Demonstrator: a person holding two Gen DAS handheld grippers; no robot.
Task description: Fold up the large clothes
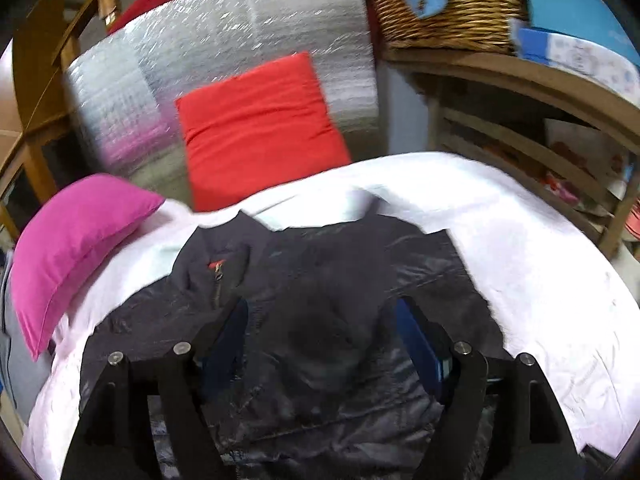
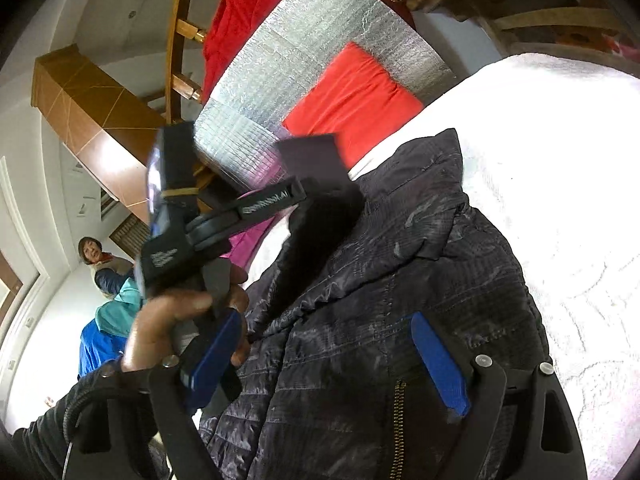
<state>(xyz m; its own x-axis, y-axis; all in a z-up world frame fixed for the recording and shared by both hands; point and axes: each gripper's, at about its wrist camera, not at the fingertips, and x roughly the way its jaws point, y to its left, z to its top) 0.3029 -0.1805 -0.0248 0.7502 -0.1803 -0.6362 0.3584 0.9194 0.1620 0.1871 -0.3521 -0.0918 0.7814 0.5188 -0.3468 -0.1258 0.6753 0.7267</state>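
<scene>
A dark navy quilted jacket point(image 1: 320, 280) lies on the white bedspread point(image 1: 520, 240), its collar and orange-tabbed zip point(image 1: 218, 268) toward the far left. My left gripper point(image 1: 322, 340) hovers over the jacket's middle, open, with only fabric below its blue pads point(image 1: 416, 340). In the right wrist view the same jacket point(image 2: 380, 280) fills the centre, zip point(image 2: 398, 420) near the bottom. My right gripper point(image 2: 328, 360) stands open above it, nothing pinched. A hand point(image 2: 168, 320) holds the left gripper point(image 2: 320, 184) by the jacket's collar.
A pink pillow point(image 1: 68, 248) rests on the bed's left edge. A red cushion point(image 1: 256, 128) leans on a silver foil mat point(image 1: 240, 40) behind the bed. A wicker basket point(image 1: 440, 8) sits on a wooden shelf point(image 1: 540, 128) at right. A person point(image 2: 100, 264) stands far left.
</scene>
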